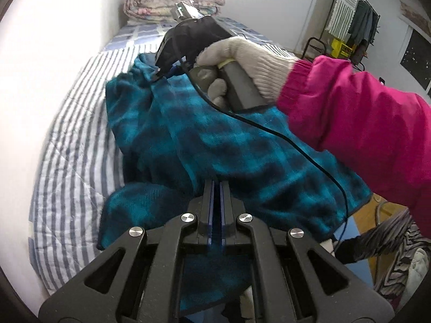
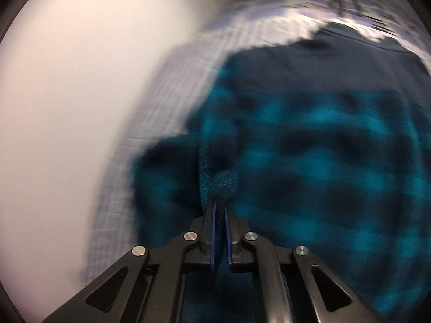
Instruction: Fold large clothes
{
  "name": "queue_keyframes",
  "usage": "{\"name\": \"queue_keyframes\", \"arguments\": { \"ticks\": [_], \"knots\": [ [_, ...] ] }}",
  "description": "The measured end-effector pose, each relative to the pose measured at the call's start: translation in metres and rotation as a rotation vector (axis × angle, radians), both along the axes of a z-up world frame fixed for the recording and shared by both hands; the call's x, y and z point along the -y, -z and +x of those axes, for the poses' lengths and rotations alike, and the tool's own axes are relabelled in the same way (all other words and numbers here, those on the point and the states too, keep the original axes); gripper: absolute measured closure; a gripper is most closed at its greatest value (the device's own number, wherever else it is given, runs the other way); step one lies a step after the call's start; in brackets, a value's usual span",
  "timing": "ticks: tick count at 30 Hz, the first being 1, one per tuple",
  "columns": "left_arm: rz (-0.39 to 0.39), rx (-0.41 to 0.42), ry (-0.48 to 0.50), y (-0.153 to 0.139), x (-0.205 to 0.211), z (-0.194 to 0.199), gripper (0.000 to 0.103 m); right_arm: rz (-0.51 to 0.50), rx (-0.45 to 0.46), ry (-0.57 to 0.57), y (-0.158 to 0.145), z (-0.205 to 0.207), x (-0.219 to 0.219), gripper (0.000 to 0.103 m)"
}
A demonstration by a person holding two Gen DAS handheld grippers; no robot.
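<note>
Item, left wrist view: teal-and-navy checked fleece garment [image 1: 229, 145], lying crumpled on the grey-and-white striped quilted bed cover [image 1: 78, 140]; thick, soft, limp, probably light, best taken at hems or folded edges. Left claw [image 1: 216, 185] nipped shut on a fold. No containers evident. Right wrist view, blurred: right claw [image 2: 219, 204] pinching a raised fleece ridge.

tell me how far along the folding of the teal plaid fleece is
Early. Done: the teal plaid fleece lies on the striped bedding, bunched, with no neat fold visible. In hand: the left gripper and right gripper are both shut on fleece edges, the right one at the far end. Left: flattening it and making the actual folds.
</note>
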State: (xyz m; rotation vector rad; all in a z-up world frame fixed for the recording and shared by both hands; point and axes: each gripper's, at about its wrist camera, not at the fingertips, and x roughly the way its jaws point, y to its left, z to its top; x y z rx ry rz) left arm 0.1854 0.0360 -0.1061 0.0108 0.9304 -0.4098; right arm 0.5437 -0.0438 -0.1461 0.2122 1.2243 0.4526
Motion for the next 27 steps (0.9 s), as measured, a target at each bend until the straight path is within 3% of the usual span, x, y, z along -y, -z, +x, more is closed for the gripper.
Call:
{"name": "queue_keyframes", "arguments": {
  "ticks": [1,2,3,4,7,11,17,19,23,25,26,27],
  "knots": [
    [-0.027,-0.019,0.003,0.0,-0.002,0.0,0.092,-0.019,-0.009,0.007,0.005,0.0,0.003,0.099],
    [-0.047,-0.03,0.002,0.0,-0.003,-0.001,0.075,-0.003,-0.009,0.011,0.007,-0.002,0.007,0.097],
    [-0.08,-0.039,-0.001,-0.002,-0.008,-0.003,0.062,0.006,-0.008,0.018,0.006,-0.003,0.01,0.089],
    [-0.108,-0.036,-0.009,-0.006,-0.014,-0.007,0.06,0.015,-0.007,0.037,0.002,-0.007,0.016,0.075],
    [-0.142,0.0,-0.038,-0.021,-0.036,-0.016,0.06,0.062,0.005,0.065,-0.015,-0.021,0.033,0.072],
    [-0.148,0.051,-0.183,-0.031,-0.084,-0.019,0.06,0.126,0.028,0.045,-0.052,-0.061,0.056,0.068],
    [-0.298,-0.12,-0.372,0.01,-0.149,-0.005,0.058,0.199,-0.009,-0.033,-0.074,-0.139,0.07,0.058],
    [-0.33,-0.192,-0.387,0.03,-0.158,0.006,0.048,0.215,-0.042,-0.069,-0.071,-0.168,0.066,0.057],
    [-0.339,-0.287,-0.409,0.063,-0.155,0.019,0.047,0.205,-0.072,-0.129,-0.064,-0.207,0.052,0.057],
    [-0.344,-0.293,-0.384,0.071,-0.149,0.023,0.053,0.186,-0.071,-0.145,-0.06,-0.218,0.05,0.057],
    [-0.329,-0.283,-0.379,0.071,-0.145,0.024,0.084,0.168,-0.068,-0.15,-0.058,-0.223,0.048,0.057],
    [-0.318,-0.279,-0.373,0.07,-0.143,0.024,0.101,0.153,-0.067,-0.154,-0.057,-0.225,0.047,0.057]
  ]
}}
